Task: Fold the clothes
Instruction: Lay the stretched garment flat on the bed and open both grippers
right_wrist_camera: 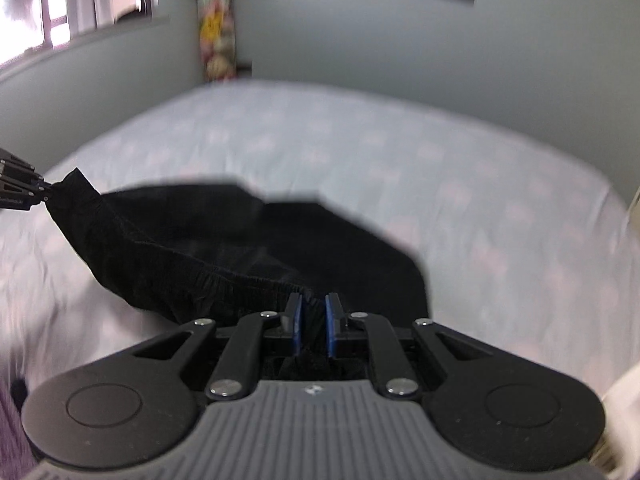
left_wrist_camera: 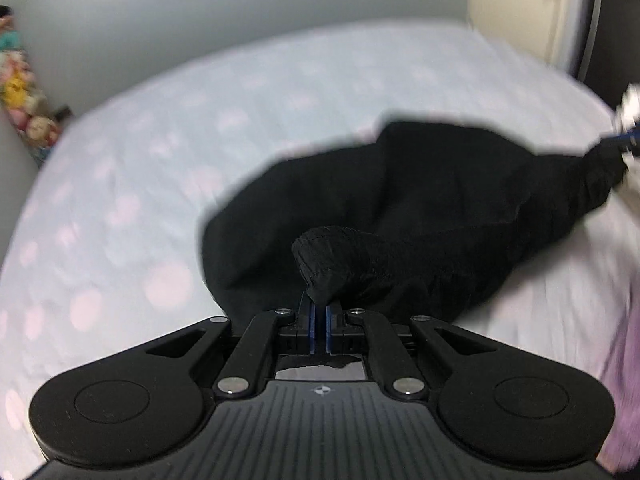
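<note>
A black garment with an elastic waistband (left_wrist_camera: 420,216) hangs stretched above the bed between both grippers. My left gripper (left_wrist_camera: 320,312) is shut on one end of the waistband, a bunched fold sticking out of its blue pads. My right gripper (right_wrist_camera: 314,312) is shut on the other end of the waistband (right_wrist_camera: 224,276). In the left wrist view the right gripper (left_wrist_camera: 628,136) shows at the far right edge. In the right wrist view the left gripper (right_wrist_camera: 24,196) shows at the left edge. The garment's body (right_wrist_camera: 320,240) sags below the waistband. Both views are motion-blurred.
The bed (left_wrist_camera: 160,184) has a pale blue sheet with pink spots and fills both views. A purple cloth (left_wrist_camera: 624,392) lies at the near right. Grey walls, a window (right_wrist_camera: 72,4) and a colourful hanging (right_wrist_camera: 216,28) in the corner lie behind the bed.
</note>
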Tool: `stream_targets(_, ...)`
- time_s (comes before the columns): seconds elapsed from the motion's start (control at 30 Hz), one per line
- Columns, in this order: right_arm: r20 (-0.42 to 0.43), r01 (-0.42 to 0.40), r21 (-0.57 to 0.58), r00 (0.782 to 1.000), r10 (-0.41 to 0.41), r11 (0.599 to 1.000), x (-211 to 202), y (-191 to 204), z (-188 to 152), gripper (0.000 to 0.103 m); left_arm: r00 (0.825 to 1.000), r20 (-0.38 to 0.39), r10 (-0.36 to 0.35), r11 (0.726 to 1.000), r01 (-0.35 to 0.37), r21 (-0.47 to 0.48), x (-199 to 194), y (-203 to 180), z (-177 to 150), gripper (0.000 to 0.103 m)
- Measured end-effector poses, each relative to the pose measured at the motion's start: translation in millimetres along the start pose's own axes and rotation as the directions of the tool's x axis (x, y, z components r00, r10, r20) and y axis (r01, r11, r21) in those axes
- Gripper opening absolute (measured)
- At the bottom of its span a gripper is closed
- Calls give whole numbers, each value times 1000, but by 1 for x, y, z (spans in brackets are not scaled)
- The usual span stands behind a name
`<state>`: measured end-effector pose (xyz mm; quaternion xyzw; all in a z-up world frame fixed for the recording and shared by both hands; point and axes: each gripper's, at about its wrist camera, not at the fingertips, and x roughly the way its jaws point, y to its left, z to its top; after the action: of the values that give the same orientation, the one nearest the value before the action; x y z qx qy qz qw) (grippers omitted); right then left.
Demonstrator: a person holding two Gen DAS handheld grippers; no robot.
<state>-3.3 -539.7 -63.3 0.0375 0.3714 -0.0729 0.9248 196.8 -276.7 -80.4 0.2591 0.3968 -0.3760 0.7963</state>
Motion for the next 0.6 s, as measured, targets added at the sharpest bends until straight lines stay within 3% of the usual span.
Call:
stream_targets(0.17, -134, -45, -8, 990, 43, 999, 23, 5, -29, 14, 991, -113, -68, 996, 74, 49, 16, 3, -25, 4)
stream_targets(0.3, -193, -66, -18, 979, 62, 998, 23, 6, -43, 22, 983, -154, -97, 990, 112, 89, 15, 6, -27, 7)
stream_targets(0.37, -202, -72, -46, 977, 61, 996, 17, 8, -43, 23, 980, -168, -108, 984, 130, 123, 10, 3, -29, 17)
stream_targets(0.5, -209, -92, -104, 976, 69, 990, 9, 14, -43, 26, 981, -163, -104, 970, 136, 201, -1, -4, -27, 26)
stream_targets(0.6, -212, -113, -135, 974, 82, 984, 11, 20, -38, 26, 984, -141, -109, 970, 136, 203, 1, -10, -17, 33)
